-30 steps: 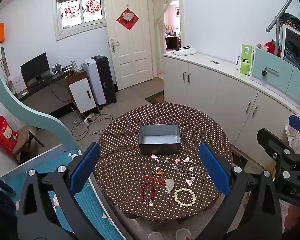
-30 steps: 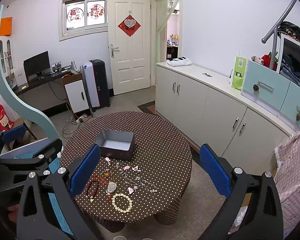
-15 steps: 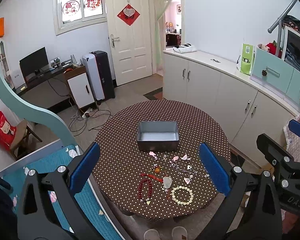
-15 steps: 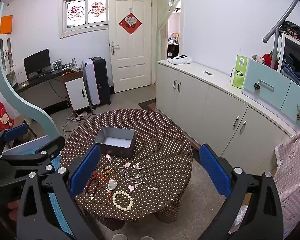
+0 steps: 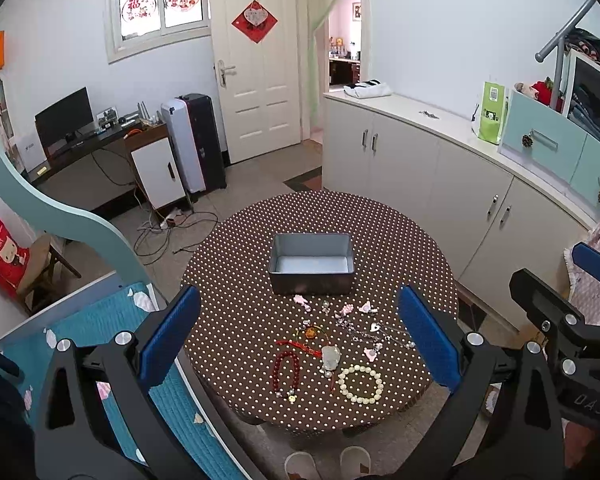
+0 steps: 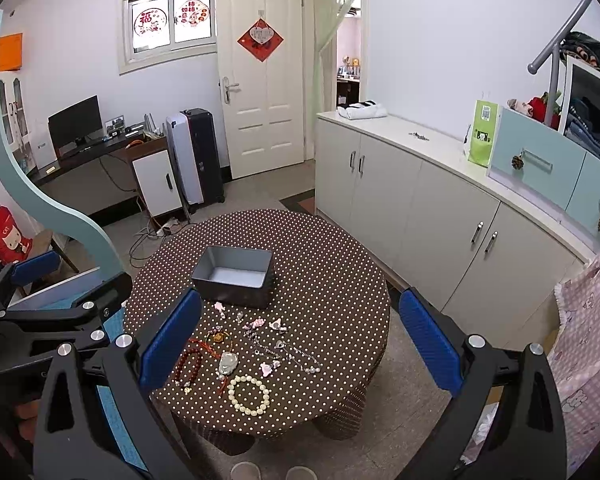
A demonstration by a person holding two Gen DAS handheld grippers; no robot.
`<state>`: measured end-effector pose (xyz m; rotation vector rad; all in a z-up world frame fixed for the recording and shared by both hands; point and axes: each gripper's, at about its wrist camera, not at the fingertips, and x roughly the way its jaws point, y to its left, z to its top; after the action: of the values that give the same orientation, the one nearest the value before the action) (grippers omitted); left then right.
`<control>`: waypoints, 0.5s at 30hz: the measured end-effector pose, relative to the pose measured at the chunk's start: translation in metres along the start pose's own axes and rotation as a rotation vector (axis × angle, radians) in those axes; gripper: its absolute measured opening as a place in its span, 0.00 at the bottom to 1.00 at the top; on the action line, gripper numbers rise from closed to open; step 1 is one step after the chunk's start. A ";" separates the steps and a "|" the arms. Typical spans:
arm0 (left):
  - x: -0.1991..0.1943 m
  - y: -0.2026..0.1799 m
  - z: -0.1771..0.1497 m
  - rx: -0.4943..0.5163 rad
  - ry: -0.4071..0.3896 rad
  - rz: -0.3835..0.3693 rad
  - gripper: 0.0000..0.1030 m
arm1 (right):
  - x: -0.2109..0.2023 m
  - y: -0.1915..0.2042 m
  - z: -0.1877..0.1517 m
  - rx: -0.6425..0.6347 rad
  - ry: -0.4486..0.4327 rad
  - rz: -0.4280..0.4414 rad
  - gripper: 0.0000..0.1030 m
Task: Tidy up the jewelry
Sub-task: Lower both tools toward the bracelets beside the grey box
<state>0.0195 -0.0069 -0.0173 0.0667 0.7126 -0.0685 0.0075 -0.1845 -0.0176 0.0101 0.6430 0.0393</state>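
**Bright, even, sharp, bent at the edges**

Daylight enters through the window [image 5: 162,4]; white walls spread it, so shadows stay faint. Both fisheye views bow straight lines and darken at the corners. The table [image 6: 332,280] is sharp.

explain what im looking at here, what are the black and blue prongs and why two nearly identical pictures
Those prongs are handheld grippers, one in each of a person's hands, each carrying a fisheye camera looking along its jaws. One picture is from the left gripper, the other from the right gripper. Both are open and hold nothing. Below is a round polka-dot table with an empty grey metal box and loose jewelry: a white bead bracelet, a red bead bracelet, small pink charms and a silver chain.
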 end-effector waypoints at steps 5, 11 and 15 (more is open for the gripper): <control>0.008 0.001 -0.003 -0.015 0.040 -0.021 0.95 | 0.009 -0.002 -0.003 0.008 0.045 0.007 0.93; 0.015 0.006 -0.006 -0.050 0.089 -0.052 0.95 | 0.028 -0.012 -0.009 0.035 0.130 0.047 0.93; 0.026 0.009 -0.009 -0.071 0.131 -0.056 0.95 | 0.044 -0.018 -0.015 0.021 0.196 0.059 0.93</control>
<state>0.0344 0.0015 -0.0410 -0.0170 0.8476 -0.0928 0.0338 -0.2006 -0.0566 0.0462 0.8392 0.0910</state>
